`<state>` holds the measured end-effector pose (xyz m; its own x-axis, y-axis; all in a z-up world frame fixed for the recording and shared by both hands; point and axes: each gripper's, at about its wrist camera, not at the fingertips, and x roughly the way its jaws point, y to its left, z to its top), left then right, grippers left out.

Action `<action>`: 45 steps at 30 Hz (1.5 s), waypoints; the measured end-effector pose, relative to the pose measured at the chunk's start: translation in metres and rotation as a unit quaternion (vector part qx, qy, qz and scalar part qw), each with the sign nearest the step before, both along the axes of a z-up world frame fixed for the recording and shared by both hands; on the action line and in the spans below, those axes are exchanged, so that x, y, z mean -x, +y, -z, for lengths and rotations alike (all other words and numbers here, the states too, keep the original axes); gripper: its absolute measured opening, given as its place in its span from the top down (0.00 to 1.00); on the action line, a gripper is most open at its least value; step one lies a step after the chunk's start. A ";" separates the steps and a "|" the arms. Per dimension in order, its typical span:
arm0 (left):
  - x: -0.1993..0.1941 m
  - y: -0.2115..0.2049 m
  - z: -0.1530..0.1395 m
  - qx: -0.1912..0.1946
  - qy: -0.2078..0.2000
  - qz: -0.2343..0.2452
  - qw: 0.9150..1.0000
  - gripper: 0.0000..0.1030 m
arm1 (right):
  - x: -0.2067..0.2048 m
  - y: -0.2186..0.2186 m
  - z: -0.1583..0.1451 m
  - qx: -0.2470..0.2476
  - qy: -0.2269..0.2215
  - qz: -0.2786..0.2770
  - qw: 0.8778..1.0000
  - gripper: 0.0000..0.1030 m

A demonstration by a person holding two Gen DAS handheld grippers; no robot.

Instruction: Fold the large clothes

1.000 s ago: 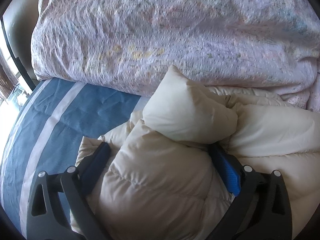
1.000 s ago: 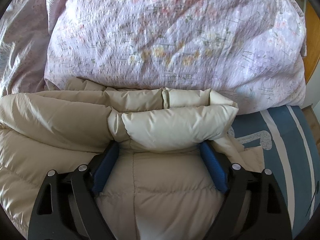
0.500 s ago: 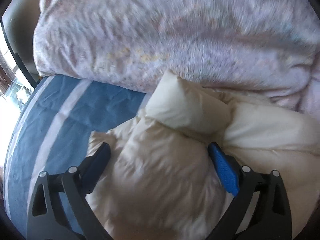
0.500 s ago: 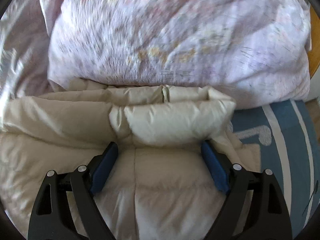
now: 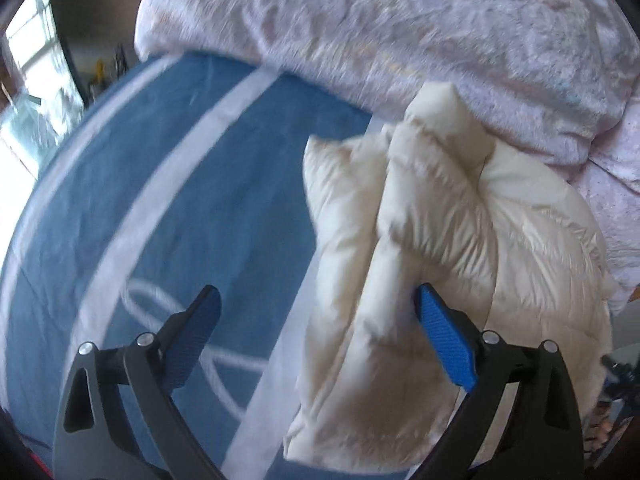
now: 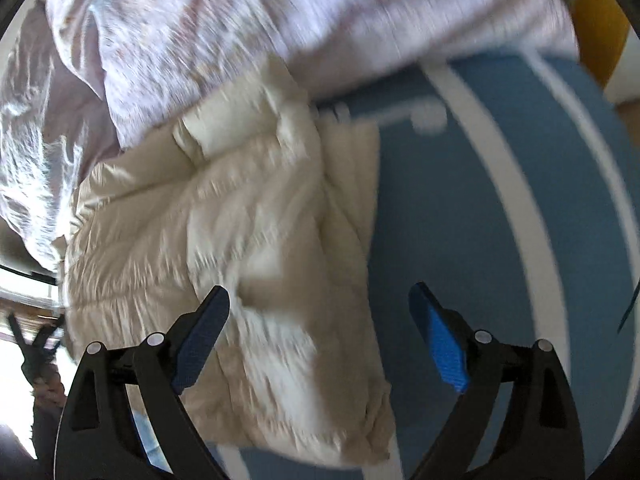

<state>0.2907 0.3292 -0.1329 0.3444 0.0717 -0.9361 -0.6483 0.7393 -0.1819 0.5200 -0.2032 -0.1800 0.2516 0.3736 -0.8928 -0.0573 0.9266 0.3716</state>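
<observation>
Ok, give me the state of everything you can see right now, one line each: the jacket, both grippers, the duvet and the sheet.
jacket: folded into a compact bundle, lying on the sheet, not gripped.
left gripper: open, holding nothing.
right gripper: open, holding nothing.
duvet: bunched in a heap behind the jacket.
sheet: spread flat under the jacket.

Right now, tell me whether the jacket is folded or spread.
Folded. The jacket lies as a compact, layered bundle on the blue sheet, edges stacked; both grippers are open and off it.
</observation>
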 end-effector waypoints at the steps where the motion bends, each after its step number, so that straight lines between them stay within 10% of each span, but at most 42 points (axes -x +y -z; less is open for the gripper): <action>1: 0.004 0.000 0.003 0.011 -0.003 -0.003 1.000 0.09 | 0.001 -0.002 0.004 -0.010 0.008 0.002 1.000 0.10; 6: 0.015 0.000 0.012 0.056 -0.023 -0.019 0.998 0.23 | 0.002 -0.004 0.015 -0.049 0.015 -0.002 0.999 0.13; 20: 0.033 -0.033 -0.009 0.108 -0.090 -0.037 0.989 0.86 | 0.043 0.003 0.029 -0.153 0.021 0.048 0.987 0.81; 29: 0.086 -0.040 -0.058 0.089 -0.123 -0.029 0.988 0.88 | 0.095 -0.003 0.010 -0.172 0.009 0.034 0.985 0.85; 45: 0.198 -0.026 -0.057 0.091 -0.098 -0.057 0.989 0.86 | 0.181 0.019 0.026 -0.142 0.023 -0.005 0.990 0.84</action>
<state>0.0927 0.3033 -0.0758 0.5203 -0.0427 -0.8529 -0.6640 0.6078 -0.4355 0.3391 -0.1846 -0.2063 0.2088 0.6135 -0.7616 -0.0434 0.7838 0.6195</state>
